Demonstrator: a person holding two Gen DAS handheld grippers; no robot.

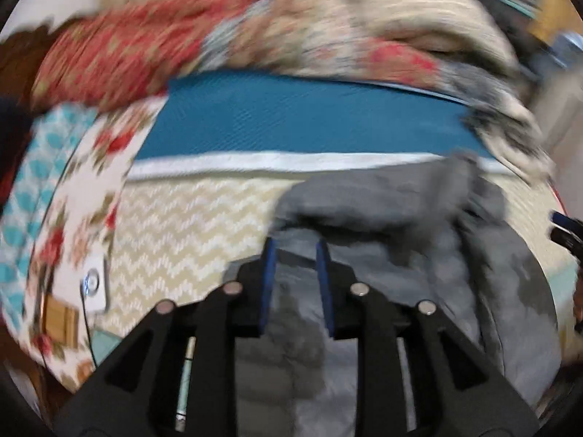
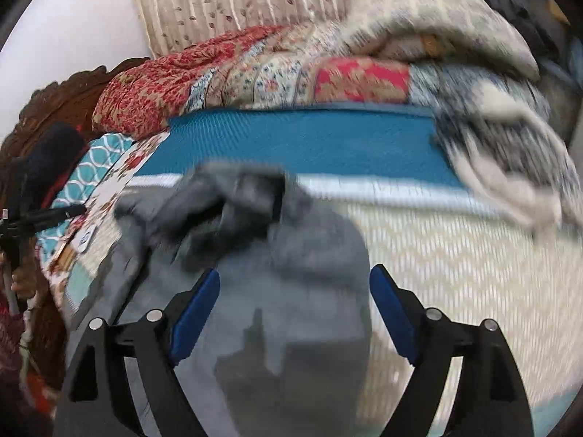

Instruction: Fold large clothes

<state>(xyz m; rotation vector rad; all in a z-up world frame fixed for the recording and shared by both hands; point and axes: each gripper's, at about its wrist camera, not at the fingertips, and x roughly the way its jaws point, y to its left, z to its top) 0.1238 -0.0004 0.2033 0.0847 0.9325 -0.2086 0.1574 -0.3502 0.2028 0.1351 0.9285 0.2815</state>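
Left wrist view: the left claw (image 1: pixel 297 251) stands with its blue pads narrowly apart over the grey garment (image 1: pixel 382 225); motion blur hides whether any cloth is pinched between them, so its grip cannot be told. The garment lies bunched on the bed's chevron-patterned cover (image 1: pixel 189 225), with a crumpled ridge just ahead of the claw. Beyond it run a white band and a teal mat (image 1: pixel 309 116), then a heap of patchwork quilts (image 1: pixel 182 36). A small white device with a cable (image 1: pixel 95 286) rests on floral fabric at the left. Right wrist view: the right claw (image 2: pixel 295 284) is spread wide, holding nothing, its pads to either side of the garment's smoother near part (image 2: pixel 291 327). The far part is rumpled into a dark knot. A carved wooden headboard (image 2: pixel 65 98) and a pale striped curtain (image 2: pixel 226 3) close the room behind the quilts. Judgement: folding is at an early stage; no clean fold shows, and the garment wants flattening before folding.
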